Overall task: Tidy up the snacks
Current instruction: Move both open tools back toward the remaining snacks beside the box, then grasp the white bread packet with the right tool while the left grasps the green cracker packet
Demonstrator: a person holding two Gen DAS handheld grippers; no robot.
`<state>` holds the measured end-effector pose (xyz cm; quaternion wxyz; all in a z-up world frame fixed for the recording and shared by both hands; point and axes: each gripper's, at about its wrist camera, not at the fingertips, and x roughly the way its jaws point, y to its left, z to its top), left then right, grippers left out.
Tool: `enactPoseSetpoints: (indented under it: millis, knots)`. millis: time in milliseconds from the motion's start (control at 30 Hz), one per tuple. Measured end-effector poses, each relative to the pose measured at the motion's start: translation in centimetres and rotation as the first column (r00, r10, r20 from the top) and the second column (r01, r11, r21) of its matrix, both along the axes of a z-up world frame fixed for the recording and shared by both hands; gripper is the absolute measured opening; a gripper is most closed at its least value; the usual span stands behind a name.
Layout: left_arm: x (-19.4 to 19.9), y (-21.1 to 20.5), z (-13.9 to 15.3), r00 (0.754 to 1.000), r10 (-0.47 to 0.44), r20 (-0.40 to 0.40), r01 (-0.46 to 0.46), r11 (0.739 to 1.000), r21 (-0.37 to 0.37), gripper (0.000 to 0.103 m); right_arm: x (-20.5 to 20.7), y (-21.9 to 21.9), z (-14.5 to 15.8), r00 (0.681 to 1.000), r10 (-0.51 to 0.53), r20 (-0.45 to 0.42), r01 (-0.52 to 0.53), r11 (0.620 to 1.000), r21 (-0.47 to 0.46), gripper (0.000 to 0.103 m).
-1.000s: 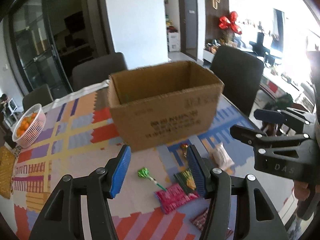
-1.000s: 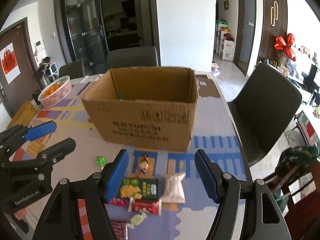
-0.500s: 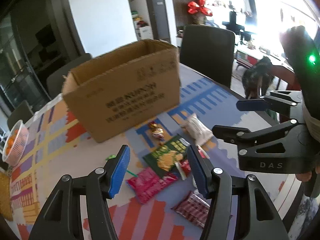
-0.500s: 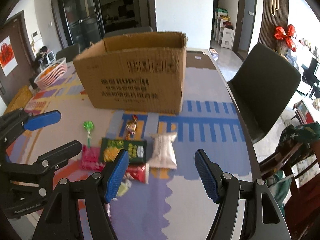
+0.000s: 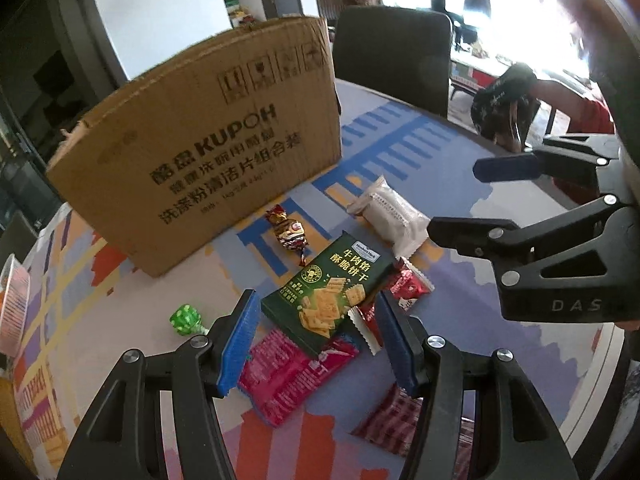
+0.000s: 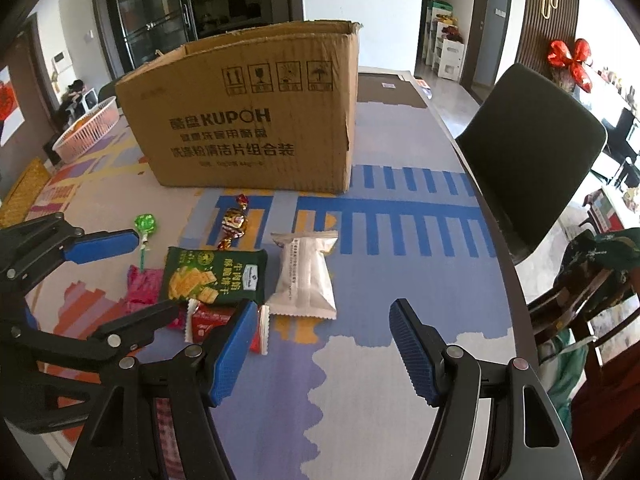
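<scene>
My left gripper (image 5: 318, 338) hangs wide over the green cracker pack (image 5: 330, 292); right gripper (image 6: 324, 354) wide beside the white pouch (image 6: 306, 272). Cardboard box (image 6: 256, 120) behind.

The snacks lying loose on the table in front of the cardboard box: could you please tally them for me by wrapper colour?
Green: 2, the cracker pack and the lollipop
Pink: 1, the pink packet
White: 1, the white pouch
Red: 2, the small red packet and the chequered red packet
Gold and red: 1, the foil candy
Total: 7
</scene>
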<state>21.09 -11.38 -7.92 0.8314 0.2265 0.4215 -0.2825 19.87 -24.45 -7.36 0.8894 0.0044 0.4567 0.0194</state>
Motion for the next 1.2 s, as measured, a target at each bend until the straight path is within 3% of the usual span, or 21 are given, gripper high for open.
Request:
enactPoseSetpoints:
  millis: [300, 667, 767, 1100, 1200]
  knots:
    - [1.9, -1.6, -1.7, 0.995, -0.093, -0.046, 0.097, 0.992, 0.083, 0.06, 1.8, 0.4, -0.7, 1.0, 0.009, -0.004, -0.009, 1.0, 0.008, 0.069]
    - [3.9, -1.9, -2.8, 0.989, -0.106, -0.1, 0.109, 0.993, 0.032, 0.066, 3.8, 0.4, -2.1, 0.999, 0.011, -0.041, -0.01, 1.0, 0.017, 0.068]
    - [4.4, -2.0, -3.2, 0.989, -0.096, -0.11, 0.1, 0.995, 0.03, 0.067, 4.1, 0.5, -2.3, 0.999, 0.013, -0.051, -0.013, 1.0, 0.006, 0.062]
    - [4.1, -1.7, -3.0, 0.991, -0.078, -0.108, 0.079, 0.997, -0.002, 0.039, 4.4, 0.7, -3.2, 0.997, 0.031, -0.075, -0.031, 1.0, 0.007, 0.036]
    - [4.0, -1.1, -2.8, 0.992, -0.052, -0.115, 0.049, 0.998, -0.025, 0.034, 4.2, 1.0, -3.3, 0.997, 0.037, -0.073, -0.037, 0.999, -0.003, 0.034]
